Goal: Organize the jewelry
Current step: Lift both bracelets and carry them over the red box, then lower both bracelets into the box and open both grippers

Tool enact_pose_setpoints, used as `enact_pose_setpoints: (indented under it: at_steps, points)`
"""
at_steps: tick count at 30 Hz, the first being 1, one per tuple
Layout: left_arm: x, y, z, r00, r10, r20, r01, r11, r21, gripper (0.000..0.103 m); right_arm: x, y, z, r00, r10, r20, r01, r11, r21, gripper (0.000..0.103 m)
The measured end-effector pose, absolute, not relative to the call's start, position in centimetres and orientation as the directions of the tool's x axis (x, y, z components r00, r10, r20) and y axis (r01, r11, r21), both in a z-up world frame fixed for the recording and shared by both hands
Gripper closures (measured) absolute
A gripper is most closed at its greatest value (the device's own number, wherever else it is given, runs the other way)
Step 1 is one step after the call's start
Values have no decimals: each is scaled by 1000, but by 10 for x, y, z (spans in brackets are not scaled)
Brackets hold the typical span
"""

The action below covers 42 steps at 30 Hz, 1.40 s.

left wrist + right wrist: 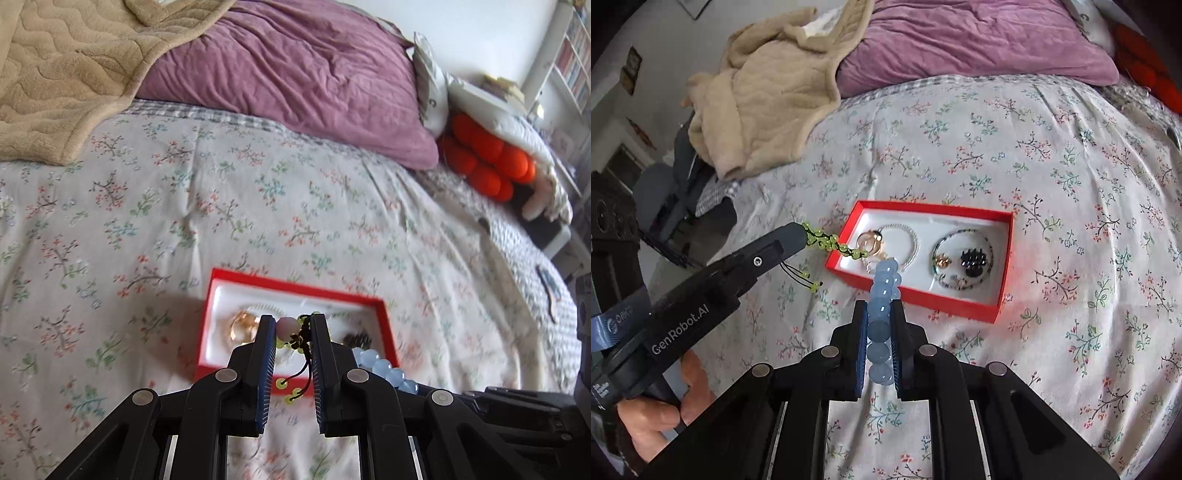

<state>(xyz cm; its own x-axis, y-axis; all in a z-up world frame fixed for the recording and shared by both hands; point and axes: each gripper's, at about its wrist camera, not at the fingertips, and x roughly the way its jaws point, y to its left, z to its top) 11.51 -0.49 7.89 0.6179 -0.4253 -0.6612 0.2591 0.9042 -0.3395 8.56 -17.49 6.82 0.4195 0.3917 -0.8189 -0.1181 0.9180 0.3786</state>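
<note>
Organizing in progress: the red box on the floral bedspread already holds rings, bracelets and a dark clustered piece. We hold the last two visible pieces above it: our left gripper has its jaws narrowed on a green-beaded cord bracelet, our right gripper clamps a blue bead bracelet; both remain to be placed

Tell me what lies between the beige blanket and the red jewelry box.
Only bare floral bedsheet lies between the beige blanket and the red jewelry box, clearest in the right wrist view.
</note>
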Motion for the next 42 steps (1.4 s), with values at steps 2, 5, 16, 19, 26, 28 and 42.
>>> enact_pose_setpoints:
  at_steps: [2, 5, 16, 19, 26, 28, 42]
  points:
    - [124, -9, 76, 631, -427, -647, 250, 902, -351, 90, 96, -183, 68, 431, 393, -812, -90, 914, 395, 91]
    - [139, -14, 64, 649, -409, -641, 236, 910, -341, 90, 110, -192, 62, 440, 406, -801, -58, 903, 425, 91]
    - [164, -10, 13, 592, -294, -750, 166, 956, -243, 89, 147, -194, 30, 396, 434, -810, -15, 885, 466, 91]
    - [162, -16, 8, 576, -276, -770, 188, 961, -204, 82, 153, -189, 23, 389, 443, -808, -22, 881, 473, 90]
    - [155, -22, 7, 560, -269, -783, 226, 960, -168, 60, 157, -197, 17, 406, 336, -849, 13, 928, 373, 86]
    - [154, -23, 8, 554, -275, -786, 230, 958, -173, 55, 155, -204, 22, 430, 343, -835, 19, 921, 389, 86]
    - [119, -25, 28, 557, -240, -795, 243, 963, -121, 25, 121, -218, 52, 459, 330, -825, -16, 932, 363, 46]
